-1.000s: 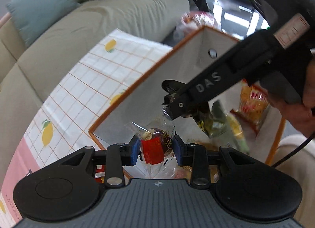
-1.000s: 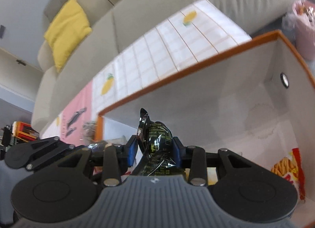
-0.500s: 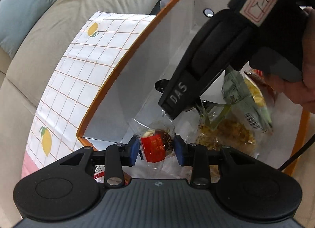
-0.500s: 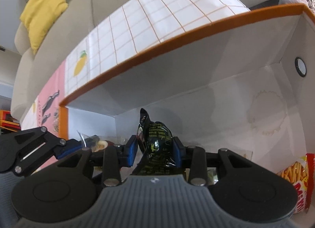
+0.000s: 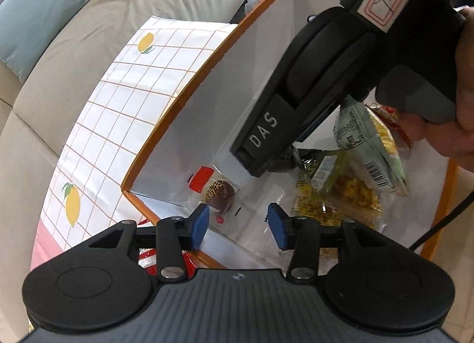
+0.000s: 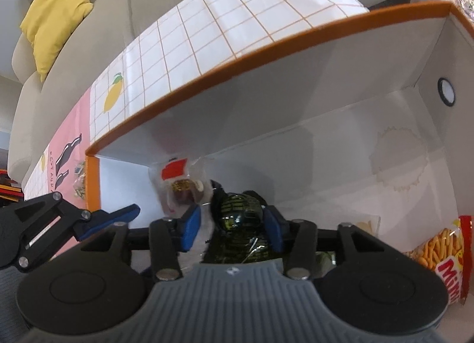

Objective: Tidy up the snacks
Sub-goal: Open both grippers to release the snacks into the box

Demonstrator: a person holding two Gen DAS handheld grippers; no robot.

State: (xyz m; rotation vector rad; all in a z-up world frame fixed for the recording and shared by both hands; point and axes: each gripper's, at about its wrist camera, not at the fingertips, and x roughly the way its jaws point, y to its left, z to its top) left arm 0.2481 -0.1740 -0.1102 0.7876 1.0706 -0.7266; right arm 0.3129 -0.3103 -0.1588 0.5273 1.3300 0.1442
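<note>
Orange rim of the white box [image 5: 177,103] runs close ahead of both tools, with bare floor beyond the left gripper [image 5: 238,226]. Its blue pads now stand spread, having just been opening; the red-labelled cake packet [image 5: 217,189], pinched a second ago, lies just past the left pad. The right gripper [image 6: 231,226] has opened too, and the dark green packet [image 6: 238,218] sits between its pads, seemingly loose, its lower part hidden by the tool body.
</note>
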